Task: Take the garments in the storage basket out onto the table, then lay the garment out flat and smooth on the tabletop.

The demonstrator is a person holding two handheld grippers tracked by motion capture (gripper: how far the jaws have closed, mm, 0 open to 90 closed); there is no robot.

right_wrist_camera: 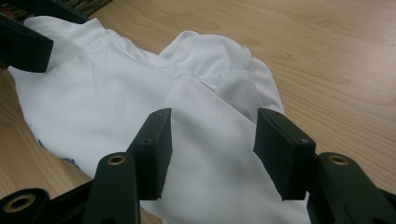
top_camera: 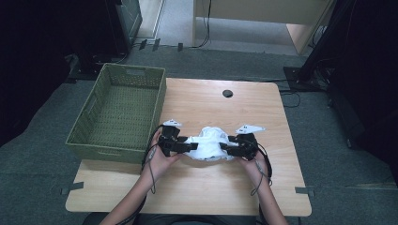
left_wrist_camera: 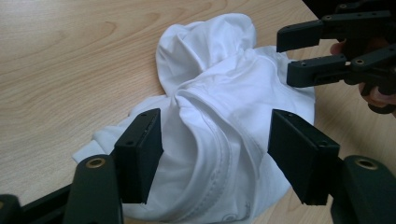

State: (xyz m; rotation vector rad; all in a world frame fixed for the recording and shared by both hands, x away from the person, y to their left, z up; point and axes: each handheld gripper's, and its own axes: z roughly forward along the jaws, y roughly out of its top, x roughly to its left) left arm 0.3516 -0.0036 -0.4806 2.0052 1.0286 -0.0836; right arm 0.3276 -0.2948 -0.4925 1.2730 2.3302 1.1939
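Observation:
A crumpled white garment [top_camera: 206, 143] lies on the wooden table [top_camera: 202, 187], in front of the person's two hands. My left gripper [top_camera: 192, 146] reaches onto its left edge and my right gripper [top_camera: 225, 149] onto its right edge, the two pointing at each other. In the left gripper view, the left gripper [left_wrist_camera: 215, 144] has its jaws apart with the garment [left_wrist_camera: 215, 93] bunched between and below them, and no pad visibly presses it. In the right gripper view, the right gripper [right_wrist_camera: 212, 140] also stands open over the flat white garment [right_wrist_camera: 140, 84].
A green woven basket [top_camera: 117, 112], with nothing in it, stands at the table's left, close to my left hand. A small black round cap [top_camera: 227, 93] sits near the table's far edge. Bare wood stretches to the right of and in front of the garment.

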